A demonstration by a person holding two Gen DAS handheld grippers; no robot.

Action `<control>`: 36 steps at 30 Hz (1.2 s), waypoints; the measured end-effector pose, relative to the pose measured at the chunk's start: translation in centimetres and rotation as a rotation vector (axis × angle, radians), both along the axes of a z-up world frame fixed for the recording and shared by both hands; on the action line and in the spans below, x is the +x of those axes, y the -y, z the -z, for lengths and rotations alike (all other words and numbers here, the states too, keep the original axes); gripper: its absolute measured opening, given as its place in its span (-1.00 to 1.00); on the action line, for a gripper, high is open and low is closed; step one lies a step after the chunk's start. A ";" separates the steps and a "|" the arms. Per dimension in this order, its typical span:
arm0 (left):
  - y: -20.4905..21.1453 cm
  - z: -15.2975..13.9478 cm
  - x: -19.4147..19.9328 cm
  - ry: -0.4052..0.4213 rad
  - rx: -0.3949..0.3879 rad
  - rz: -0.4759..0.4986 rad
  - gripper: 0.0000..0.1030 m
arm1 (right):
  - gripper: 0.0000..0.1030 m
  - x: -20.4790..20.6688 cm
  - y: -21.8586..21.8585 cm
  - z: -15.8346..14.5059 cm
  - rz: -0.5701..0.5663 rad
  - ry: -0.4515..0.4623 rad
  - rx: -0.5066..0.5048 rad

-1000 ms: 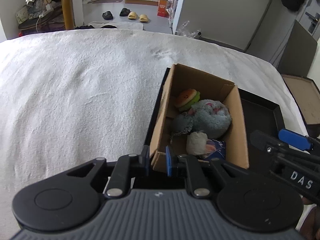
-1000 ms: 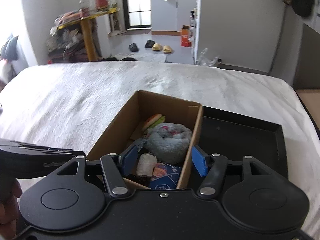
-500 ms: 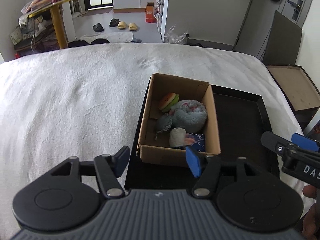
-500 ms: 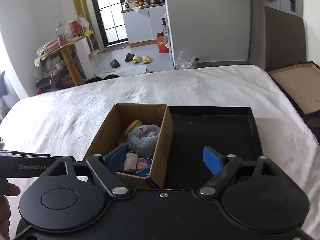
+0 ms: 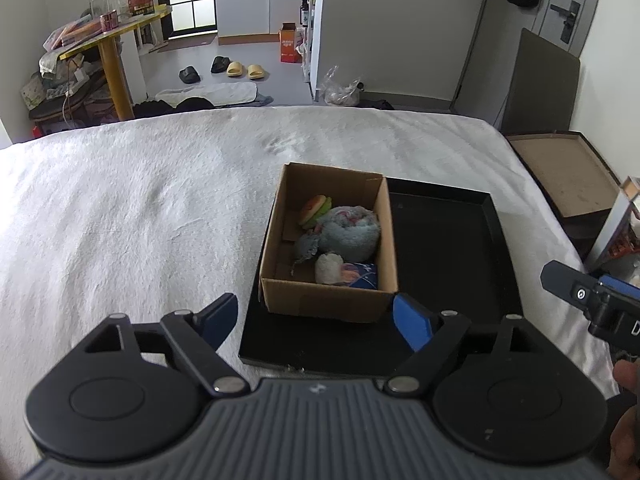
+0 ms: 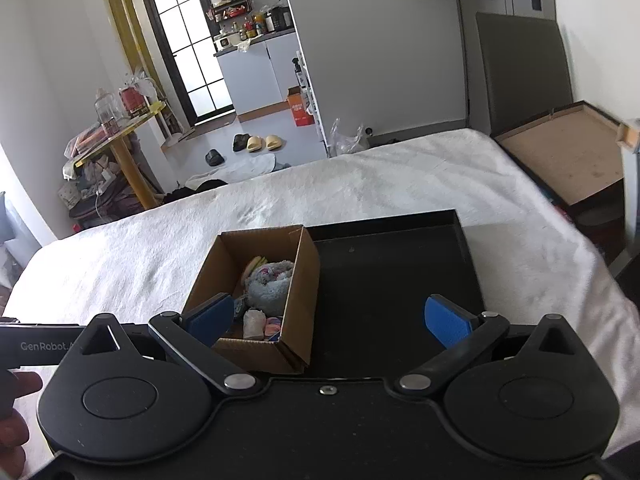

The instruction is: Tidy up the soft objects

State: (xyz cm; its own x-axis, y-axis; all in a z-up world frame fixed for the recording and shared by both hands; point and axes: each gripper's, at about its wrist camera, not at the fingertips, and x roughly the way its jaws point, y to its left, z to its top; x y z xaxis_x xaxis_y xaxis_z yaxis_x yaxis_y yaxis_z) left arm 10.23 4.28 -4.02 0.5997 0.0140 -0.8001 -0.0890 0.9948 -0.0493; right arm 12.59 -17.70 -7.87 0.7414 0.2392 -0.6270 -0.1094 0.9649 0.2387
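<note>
Your landmark is the open brown cardboard box point(image 5: 329, 276), and everything below is placed against it. The white fleecy bed cover point(image 5: 140, 208) spreads wide to the left of and beyond the box; it is soft, so anything set on it sits on a yielding base. Under the box lies the shallow black rectangular tray point(image 5: 448, 264), with the box tight in its left part and bare tray to the box's right. If you nudge the box, it could slide along the tray or tip over its low rim onto the cover.

Inside the box, the round grey-blue fluffy plush point(image 5: 352, 232) fills the far right part, the small burger-shaped soft toy point(image 5: 316, 209) sits just beyond it at the far left, the small white fluffy roll point(image 5: 328, 268) lies near the front wall, and the blue printed soft packet point(image 5: 362, 276) is beside that roll. They look loosely piled, so a jolt could shuffle them.

Your left hand-held gripper point(image 5: 316, 320) hangs just before the box's front wall, jaws opening, nothing between them. Your right hand-held gripper point(image 6: 328, 320) also has its jaws opening and holds nothing; in its view the box's near right corner lies between the spread fingers. Either finger could catch the cardboard rim if you drop in carelessly.
</note>
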 end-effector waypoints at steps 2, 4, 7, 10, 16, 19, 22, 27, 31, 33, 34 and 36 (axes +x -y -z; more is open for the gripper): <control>0.2 -0.4 -0.6 0.003 -0.006 0.003 0.67 | 1.00 -0.6 0.4 -0.5 0.010 0.006 0.001; 0.3 -0.7 -1.2 0.009 -0.015 0.002 0.67 | 1.00 -1.1 0.8 -0.8 0.017 -0.001 0.005; 0.5 -1.3 -2.3 0.026 -0.020 0.007 0.70 | 1.00 -1.7 1.1 -1.3 0.027 0.000 -0.013; 0.7 -2.0 -3.4 0.038 -0.018 0.011 0.74 | 1.00 -2.9 1.9 -1.8 0.033 0.003 -0.009; 0.9 -3.3 -4.9 0.053 -0.010 0.032 0.90 | 1.00 -4.6 2.9 -2.7 0.054 -0.001 -0.003; 1.0 -3.8 -5.6 0.069 -0.015 0.044 0.99 | 1.00 -5.2 3.4 -3.1 0.075 -0.007 -0.006; 1.1 -4.3 -6.5 0.086 -0.018 0.048 0.99 | 1.00 -6.1 3.9 -3.5 0.090 0.000 -0.011; 1.2 -5.1 -8.1 0.106 -0.007 0.060 0.99 | 1.00 -7.5 4.2 -4.2 0.099 0.022 -0.029; 1.4 -5.5 -9.4 0.119 -0.005 0.072 0.99 | 1.00 -8.6 4.3 -4.6 0.092 0.030 -0.034; 1.5 -5.6 -10.0 0.122 -0.006 0.085 0.99 | 1.00 -9.3 4.3 -4.7 0.080 0.037 -0.037; 1.5 -5.6 -10.2 0.122 -0.008 0.089 0.99 | 1.00 -9.6 4.2 -4.8 0.071 0.044 -0.039; 1.4 -5.7 -10.7 0.129 -0.015 0.091 0.99 | 1.00 -10.1 4.2 -4.9 0.065 0.045 -0.043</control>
State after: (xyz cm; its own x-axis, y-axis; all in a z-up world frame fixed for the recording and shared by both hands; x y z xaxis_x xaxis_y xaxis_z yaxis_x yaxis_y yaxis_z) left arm -0.43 2.87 1.64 0.6958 -0.0565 -0.7160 0.0095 0.9975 -0.0694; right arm 2.46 -21.89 -2.96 0.7824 0.1639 -0.6009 -0.0565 0.9795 0.1936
